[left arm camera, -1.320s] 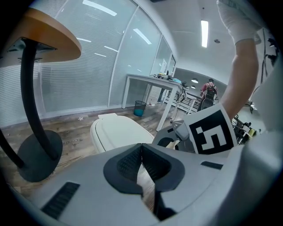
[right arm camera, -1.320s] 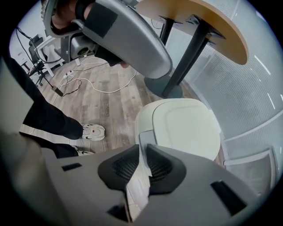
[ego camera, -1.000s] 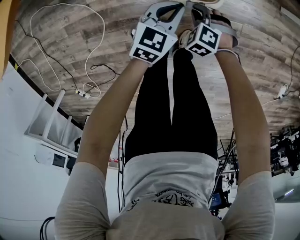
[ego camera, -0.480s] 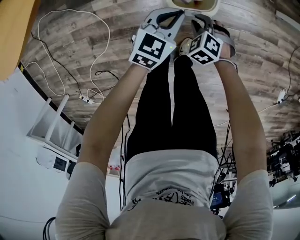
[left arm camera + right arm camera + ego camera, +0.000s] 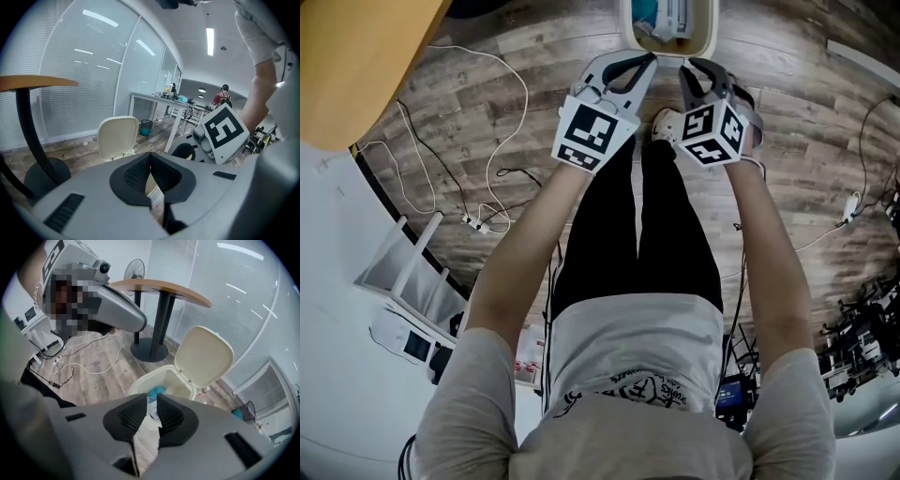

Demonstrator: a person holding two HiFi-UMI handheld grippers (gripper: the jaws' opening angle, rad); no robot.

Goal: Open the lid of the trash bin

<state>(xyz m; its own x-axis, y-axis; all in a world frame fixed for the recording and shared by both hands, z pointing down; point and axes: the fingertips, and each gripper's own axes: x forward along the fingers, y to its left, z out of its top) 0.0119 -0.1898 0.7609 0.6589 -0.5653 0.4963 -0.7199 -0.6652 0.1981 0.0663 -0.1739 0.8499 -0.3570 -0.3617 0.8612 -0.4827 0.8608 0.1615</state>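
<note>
One open-lidded trash bin [image 5: 711, 32] stands on wood-plank floor [image 5: 806, 112].

The trash bin [image 5: 137, 383] and its lid [image 5: 206, 357] were cream, the floor [image 5: 787, 112] brown wood grain, the tabletop [image 5: 366, 56] orange, the person's trousers [image 5: 666, 234] black.

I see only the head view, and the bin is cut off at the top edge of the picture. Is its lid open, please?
Observer: Yes. In the right gripper view the lid stands upright behind the trash bin, fully open.
Operator: Does the left gripper hold it?
Observer: No. The left gripper has its jaws together on nothing, and the lid is well beyond them.
Operator: And the right one?
Observer: The right gripper has its jaws slightly apart with nothing between them, and points at the bin's mouth.
</note>
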